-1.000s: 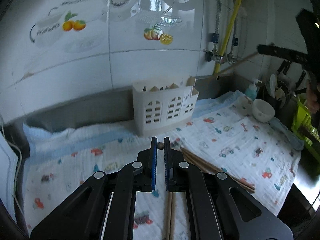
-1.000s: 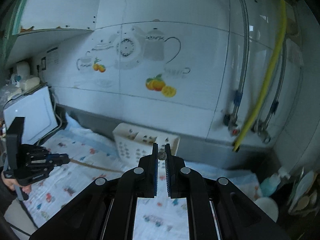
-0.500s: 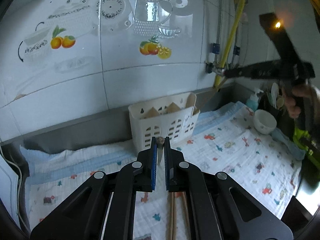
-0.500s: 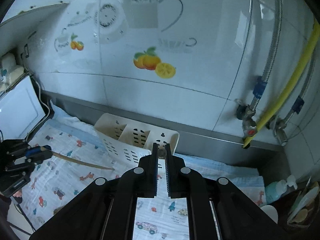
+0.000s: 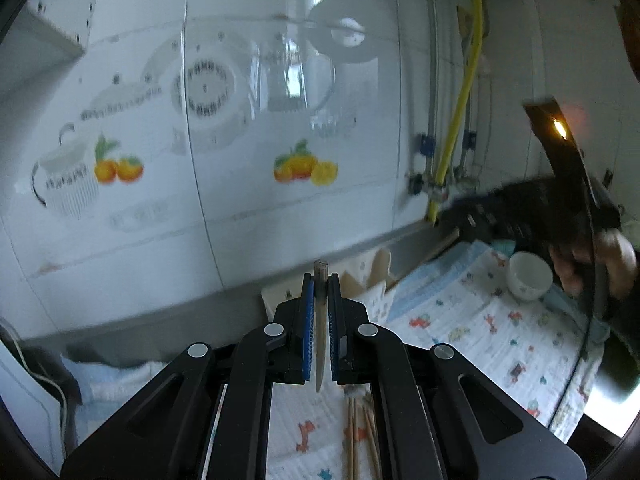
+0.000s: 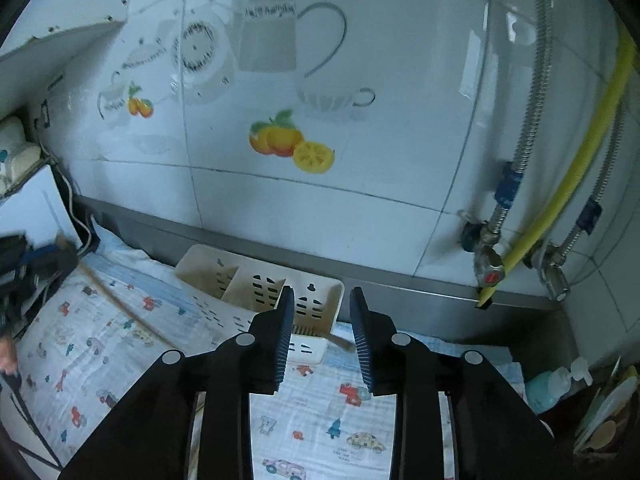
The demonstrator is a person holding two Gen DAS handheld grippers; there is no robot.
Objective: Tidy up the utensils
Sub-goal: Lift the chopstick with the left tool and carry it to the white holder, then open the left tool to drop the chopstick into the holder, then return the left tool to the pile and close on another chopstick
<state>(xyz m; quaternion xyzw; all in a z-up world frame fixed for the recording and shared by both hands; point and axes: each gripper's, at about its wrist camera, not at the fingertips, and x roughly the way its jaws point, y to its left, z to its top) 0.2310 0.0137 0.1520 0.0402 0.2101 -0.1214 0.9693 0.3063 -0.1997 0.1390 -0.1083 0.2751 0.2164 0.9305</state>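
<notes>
Between the closed pads of the left tool (image 5: 319,292) a thin brown wooden chopstick (image 5: 319,320) is clamped, its long axis running forward along the fingers, blunt end poking just past the tips and narrow end pointing back toward the camera. It is judged light, stiff and rather slick, so a grip near the thick end, as held, is likely to keep it from pivoting. Below that tool, several more pale wooden chopsticks (image 5: 362,436) are seen lying together on the cartoon-printed white cloth (image 5: 480,344) that covers the bench, pointing roughly the same forward way. Just beyond the fingertips stands the cream perforated plastic utensil holder (image 5: 376,284), partly hidden. In the right wrist view, the right tool (image 6: 322,304) is held with its jaws apart and nothing between them, directly above the near end compartment of that holder (image 6: 224,276), where a slanted stick-like handle (image 6: 340,341) appears between the fingers. Farther right of the left tool a small white ceramic bowl (image 5: 528,276) rests on the cloth. Behind everything rises the white tiled wall with fruit decals (image 6: 292,142).
</notes>
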